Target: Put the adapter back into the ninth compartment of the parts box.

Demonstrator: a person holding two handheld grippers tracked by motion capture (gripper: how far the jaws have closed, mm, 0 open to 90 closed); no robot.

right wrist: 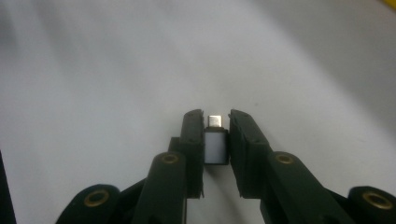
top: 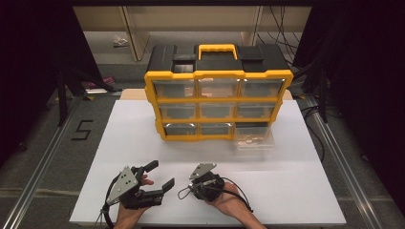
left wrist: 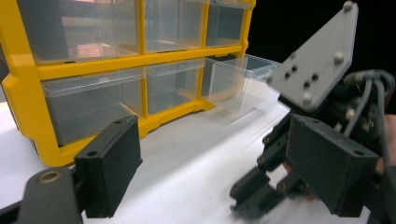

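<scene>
A small white adapter with a silver plug is pinched between the jaws of my right gripper, just above the white table sheet. In the high view this right gripper points down at the sheet near the front middle, shut on the adapter. My left gripper rests beside it to the left, jaws wide open and nothing between them. From the left gripper view, my left gripper faces the right gripper and its grey plate.
A yellow and black drawer organizer with clear drawers stands mid-table. Its bottom right drawer is pulled out onto the white sheet and holds small items. The same drawer appears in the left gripper view. Metal rails run along both table sides.
</scene>
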